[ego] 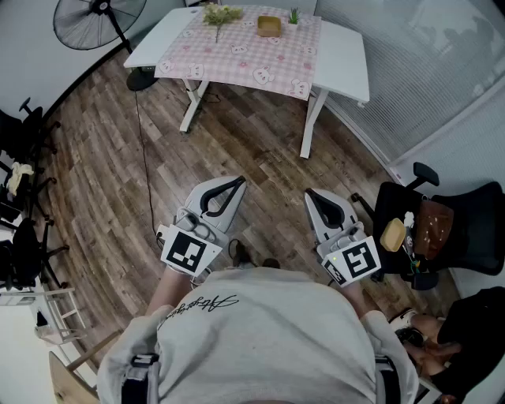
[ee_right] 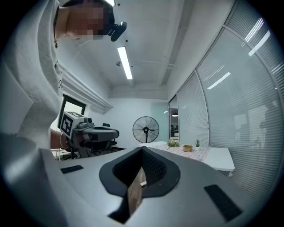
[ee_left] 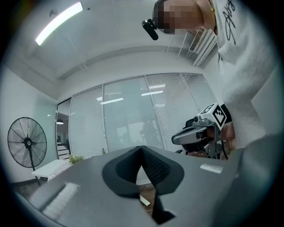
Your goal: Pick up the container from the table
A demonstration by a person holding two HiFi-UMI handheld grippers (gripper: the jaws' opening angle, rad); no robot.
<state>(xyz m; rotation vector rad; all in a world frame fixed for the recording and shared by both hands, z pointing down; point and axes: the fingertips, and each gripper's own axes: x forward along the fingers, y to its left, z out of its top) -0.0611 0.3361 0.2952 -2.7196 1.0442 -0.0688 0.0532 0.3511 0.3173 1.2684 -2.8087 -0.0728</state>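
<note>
The container [ego: 269,26] is a small tan box on the pink checked cloth of the white table [ego: 345,55], far across the room from me. In the right gripper view it shows as a tiny tan container [ee_right: 187,148] on the table [ee_right: 219,158]. My left gripper [ego: 235,185] and right gripper [ego: 311,195] are held level in front of the person's body, above the wooden floor, both well short of the table. Both pairs of jaws are shut with nothing between them, left gripper [ee_left: 142,150], right gripper [ee_right: 143,152].
A bunch of greenery [ego: 221,13] and a small potted plant [ego: 294,16] stand beside the container. A standing fan [ego: 99,20] is left of the table. A black office chair [ego: 446,229] with items on it stands at the right, dark chairs [ego: 20,134] at the left. A blinded glass wall [ego: 410,71] runs behind.
</note>
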